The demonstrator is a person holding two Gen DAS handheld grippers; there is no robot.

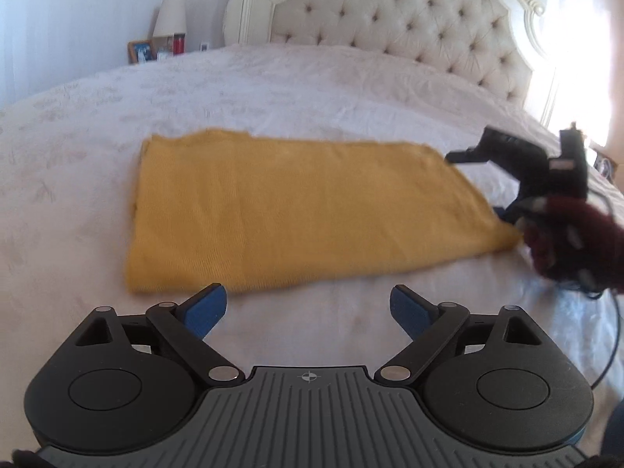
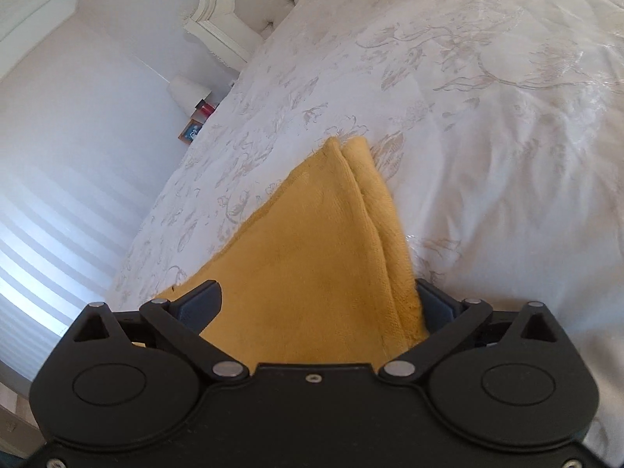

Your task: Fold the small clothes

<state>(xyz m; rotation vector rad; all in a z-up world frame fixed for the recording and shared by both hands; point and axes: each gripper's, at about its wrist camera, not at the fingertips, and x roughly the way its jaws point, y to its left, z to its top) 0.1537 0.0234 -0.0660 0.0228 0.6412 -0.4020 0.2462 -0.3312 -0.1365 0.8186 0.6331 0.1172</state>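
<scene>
A mustard-yellow knit garment (image 1: 296,206) lies folded flat as a long rectangle on the white bed. My left gripper (image 1: 308,308) is open and empty, hovering just in front of the garment's near edge. My right gripper (image 1: 483,187) is at the garment's right end, held by a hand in a dark red sleeve. In the right wrist view the garment (image 2: 312,273) lies between the wide-open fingers of the right gripper (image 2: 316,304), its layered edge against the right finger (image 2: 433,304). The jaws are spread and not clamped on the cloth.
The white embroidered bedspread (image 1: 312,85) covers the bed. A tufted cream headboard (image 1: 390,11) stands at the back. A nightstand with a lamp (image 1: 169,17) and a picture frame (image 1: 140,51) is at the far left. A black cable (image 1: 612,335) trails at right.
</scene>
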